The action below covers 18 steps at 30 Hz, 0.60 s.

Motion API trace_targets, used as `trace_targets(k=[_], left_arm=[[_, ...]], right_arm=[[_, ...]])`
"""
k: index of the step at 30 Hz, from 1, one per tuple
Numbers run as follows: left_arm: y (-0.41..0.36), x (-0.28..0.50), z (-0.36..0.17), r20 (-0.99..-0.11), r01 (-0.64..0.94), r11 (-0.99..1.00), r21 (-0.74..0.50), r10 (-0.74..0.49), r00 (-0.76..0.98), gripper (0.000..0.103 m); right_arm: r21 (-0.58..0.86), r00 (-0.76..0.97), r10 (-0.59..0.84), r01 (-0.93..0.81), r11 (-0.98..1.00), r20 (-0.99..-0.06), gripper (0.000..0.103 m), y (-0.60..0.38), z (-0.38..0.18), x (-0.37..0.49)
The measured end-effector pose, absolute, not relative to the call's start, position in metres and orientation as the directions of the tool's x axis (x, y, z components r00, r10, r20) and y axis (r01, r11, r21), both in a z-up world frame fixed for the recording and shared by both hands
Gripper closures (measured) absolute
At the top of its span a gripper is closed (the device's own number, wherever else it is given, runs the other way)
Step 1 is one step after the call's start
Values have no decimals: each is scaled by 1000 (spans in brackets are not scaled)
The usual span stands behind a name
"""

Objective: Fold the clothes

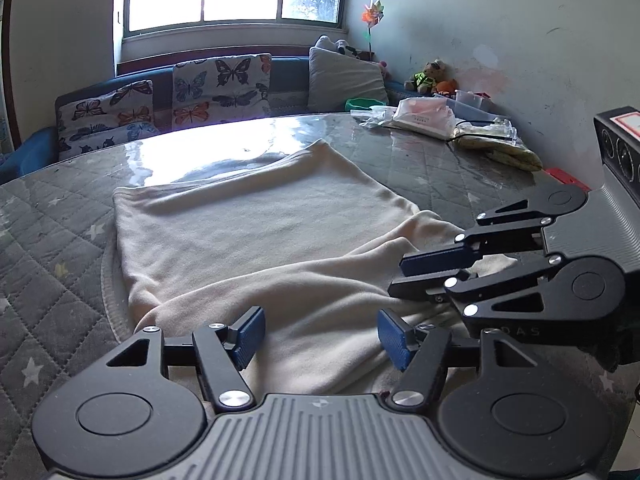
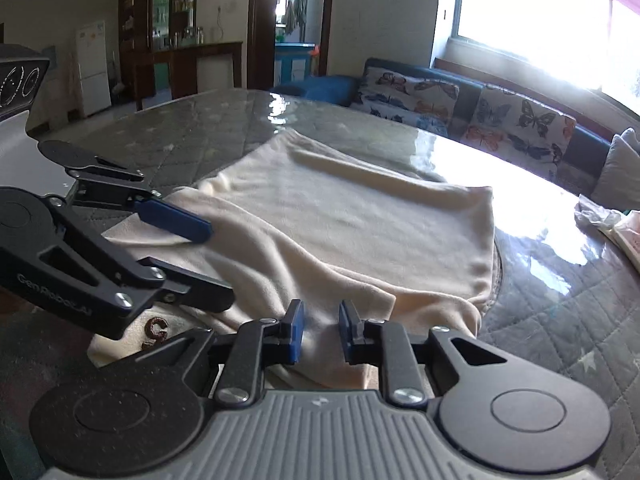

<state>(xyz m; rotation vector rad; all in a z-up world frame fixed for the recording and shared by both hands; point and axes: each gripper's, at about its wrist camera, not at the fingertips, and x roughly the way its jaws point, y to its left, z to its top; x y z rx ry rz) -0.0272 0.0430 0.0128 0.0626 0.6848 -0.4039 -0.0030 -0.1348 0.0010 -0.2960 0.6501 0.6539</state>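
The cream garment (image 1: 256, 232) lies partly folded on the quilted worktop (image 1: 48, 240). Left tongs (image 1: 320, 338) gape wide over its near edge; right tongs (image 2: 320, 334), narrowly parted, straddle a fold ungripped. Closing shallow there could catch one layer only and drag the fold askew.

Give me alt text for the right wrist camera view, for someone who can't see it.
A cream garment lies partly folded on a glossy quilted table, with the right gripper open just above its near edge. The left gripper, also open, reaches in from the left over the cloth. A butterfly-print sofa and bright window sit behind.
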Motion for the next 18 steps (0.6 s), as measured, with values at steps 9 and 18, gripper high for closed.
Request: trace_targets(k=[9,18], left_arm=[[62,-78,28,-608,458,887,-55,-393,690,31],[50,-114,24,-608,557,819,137,-374,700,31]], right_arm=[[-42,591,482,-659,751,-647,75,-170,24,-32],[-141,573,439,-704,696,-692,61,-187,21,-66]])
